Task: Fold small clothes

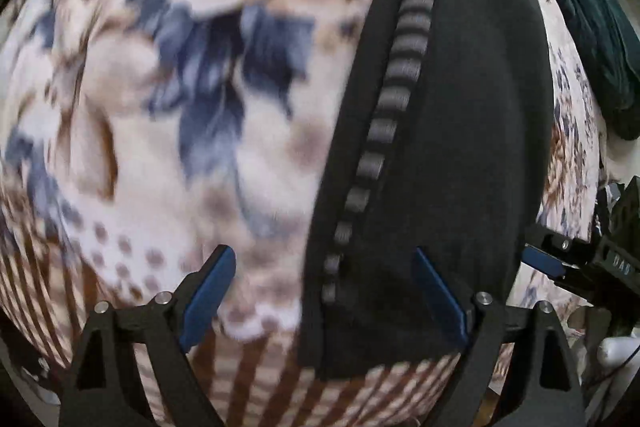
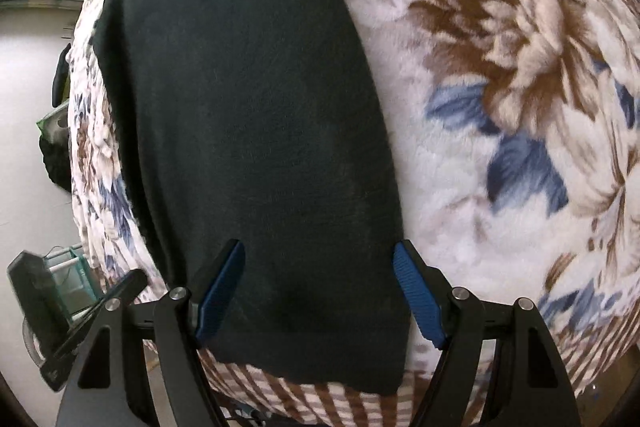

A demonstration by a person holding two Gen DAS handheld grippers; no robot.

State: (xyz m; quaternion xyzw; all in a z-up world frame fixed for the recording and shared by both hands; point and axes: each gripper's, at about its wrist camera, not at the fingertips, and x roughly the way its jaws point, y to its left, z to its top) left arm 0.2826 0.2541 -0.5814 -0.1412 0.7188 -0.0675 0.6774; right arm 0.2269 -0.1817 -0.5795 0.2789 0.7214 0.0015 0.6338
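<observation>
A black garment [image 1: 472, 131] lies folded lengthwise on a floral fleece blanket [image 1: 168, 131], with a grey-and-black striped band [image 1: 404, 67] showing along its fold. My left gripper [image 1: 324, 291] is open above the garment's near left edge. In the right wrist view the same black garment [image 2: 256, 131] lies flat, and my right gripper [image 2: 320, 291] is open, its blue pads [image 2: 222, 291] spread over the garment's near end. Neither gripper holds cloth. The right gripper's finger also shows at the right edge of the left wrist view [image 1: 544, 261].
A dark green garment [image 1: 600, 27] lies at the blanket's far right edge. The blanket's striped border [image 2: 320, 403] runs along the near edge. Left of the blanket the floor holds a dark bag [image 2: 56, 155] and a green crate [image 2: 76, 287].
</observation>
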